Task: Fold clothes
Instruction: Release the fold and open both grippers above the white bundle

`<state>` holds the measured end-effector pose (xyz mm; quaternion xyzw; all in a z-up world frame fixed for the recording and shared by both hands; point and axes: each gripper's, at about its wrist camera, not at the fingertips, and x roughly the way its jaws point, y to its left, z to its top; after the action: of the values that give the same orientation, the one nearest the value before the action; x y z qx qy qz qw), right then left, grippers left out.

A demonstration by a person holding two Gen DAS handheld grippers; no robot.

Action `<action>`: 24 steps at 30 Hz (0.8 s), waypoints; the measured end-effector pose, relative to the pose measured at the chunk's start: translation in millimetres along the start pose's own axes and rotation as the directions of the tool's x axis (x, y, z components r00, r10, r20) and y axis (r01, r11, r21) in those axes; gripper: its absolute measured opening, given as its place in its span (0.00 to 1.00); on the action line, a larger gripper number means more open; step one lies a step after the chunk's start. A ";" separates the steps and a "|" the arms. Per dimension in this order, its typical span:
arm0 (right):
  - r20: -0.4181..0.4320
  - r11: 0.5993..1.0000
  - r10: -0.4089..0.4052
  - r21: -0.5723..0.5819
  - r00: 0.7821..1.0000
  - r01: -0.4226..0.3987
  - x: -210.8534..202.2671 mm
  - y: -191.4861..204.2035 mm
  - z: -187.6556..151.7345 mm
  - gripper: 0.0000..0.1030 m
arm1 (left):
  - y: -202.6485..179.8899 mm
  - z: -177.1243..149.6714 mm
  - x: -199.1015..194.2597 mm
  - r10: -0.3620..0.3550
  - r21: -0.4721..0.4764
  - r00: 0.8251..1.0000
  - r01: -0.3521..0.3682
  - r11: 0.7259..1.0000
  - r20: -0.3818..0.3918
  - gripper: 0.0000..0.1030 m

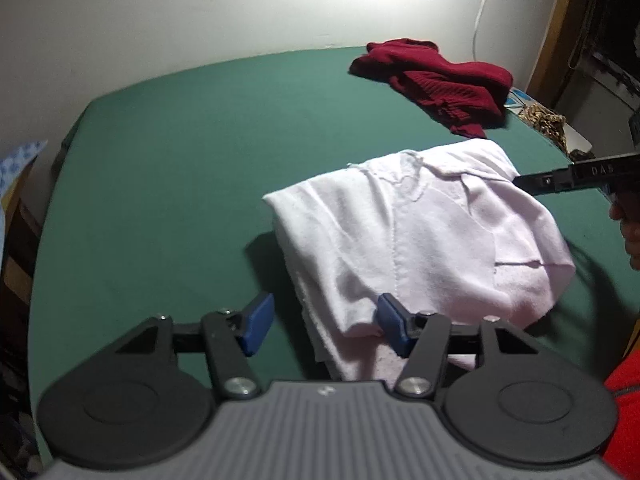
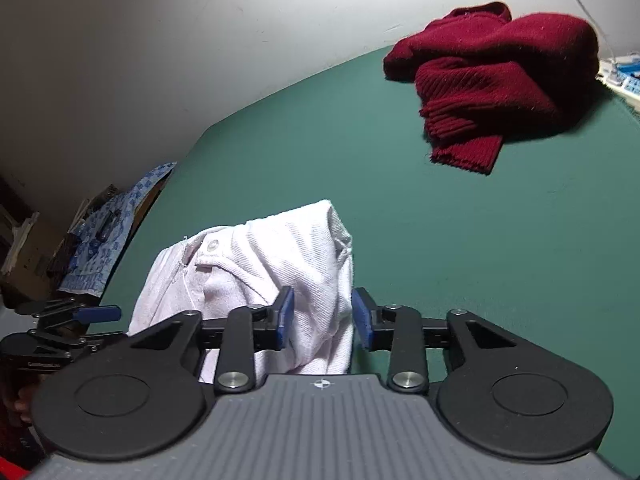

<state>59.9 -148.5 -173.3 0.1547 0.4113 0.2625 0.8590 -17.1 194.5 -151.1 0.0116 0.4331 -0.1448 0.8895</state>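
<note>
A: Nearest the lens in the left wrist view is the left gripper, grey ribbed body with black arms and blue-padded fingers. They stand spread wide and released; the right-hand pad touches the near edge of the pale pink-white cotton garment, but nothing is pinched between the two.

B: And where does that garment sit?

A: Bunched in a loose, partly folded heap on the flat green cloth-covered tabletop, toward the near right part of it. A seam and a collar-like edge show on top.

B: The right wrist view puts the right gripper closest. Its blue fingers are parted too, with a fold of the same pale garment lying in the gap between them. The pads are not pressed together on it, so it reads as released. A small round button shows near the garment's upper edge.

A: From my side, the right gripper's black finger reaches in from the right and meets the garment's far corner.

B: The left gripper appears at my left edge, beside the garment.

A: Farther back, near the wall, a crumpled dark red ribbed knit sweater lies on the green surface, well apart from the pale piece.

B: Same sweater sits at my upper right. A blue-and-white patterned cloth hangs off the tabletop's left side.
</note>
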 end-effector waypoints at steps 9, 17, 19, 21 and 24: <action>-0.084 0.986 0.111 -0.119 0.990 -0.120 -16.2 28.7 6.6 0.03 | -6.5 -1.3 -1.1 -0.039 -0.024 0.999 0.039 0.999 -0.001 0.01; -0.134 0.965 -0.154 -0.234 0.979 0.120 1.3 13.9 -15.3 0.07 | -2.3 -9.0 -3.1 0.038 0.035 0.996 -0.036 0.999 -0.075 0.02; -0.033 0.956 -0.189 -0.234 0.982 0.176 -10.4 16.3 -9.9 0.18 | -3.0 -4.2 -13.5 0.036 0.020 0.999 -0.036 0.999 -0.025 0.04; 0.089 0.948 -0.198 -0.237 0.976 0.214 -26.3 22.3 -1.4 0.18 | -9.7 5.1 -27.2 0.035 0.028 0.998 -0.036 0.999 0.055 0.05; 0.146 0.938 -0.106 -0.315 0.984 0.148 -22.0 45.6 9.6 0.18 | -27.7 24.5 -23.4 0.012 0.046 0.988 -0.019 0.999 0.152 0.18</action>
<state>41.2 -124.5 -131.7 0.0007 0.3161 0.2601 0.9124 -19.3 170.2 -114.8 0.0251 0.3607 -0.1485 0.9205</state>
